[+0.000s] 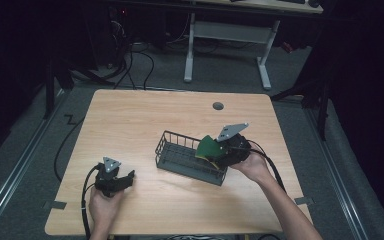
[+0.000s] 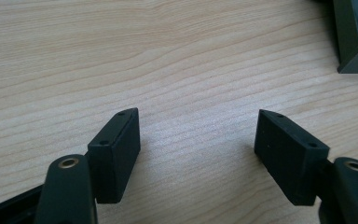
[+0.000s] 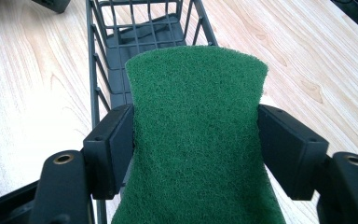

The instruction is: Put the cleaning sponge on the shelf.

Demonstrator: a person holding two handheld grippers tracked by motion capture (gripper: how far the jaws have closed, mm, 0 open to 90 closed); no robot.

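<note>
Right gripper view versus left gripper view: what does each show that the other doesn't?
Right gripper view: the green scouring pad squeezed between the right gripper jaws, over the dark wire basket's end. Left gripper view: the left gripper with jaws wide apart, nothing between them, above bare wood. Both: the wooden table and some of the basket.

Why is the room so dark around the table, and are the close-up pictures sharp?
High view: light falls on the table while the floor and walls fade to near black; the picture is soft. Left gripper view: wood grain is crisp, with a pale sheen between the open jaws of the left gripper. Right gripper view: the green scouring pad shows sharp fibres; the wire basket behind it is slightly softer.
</note>
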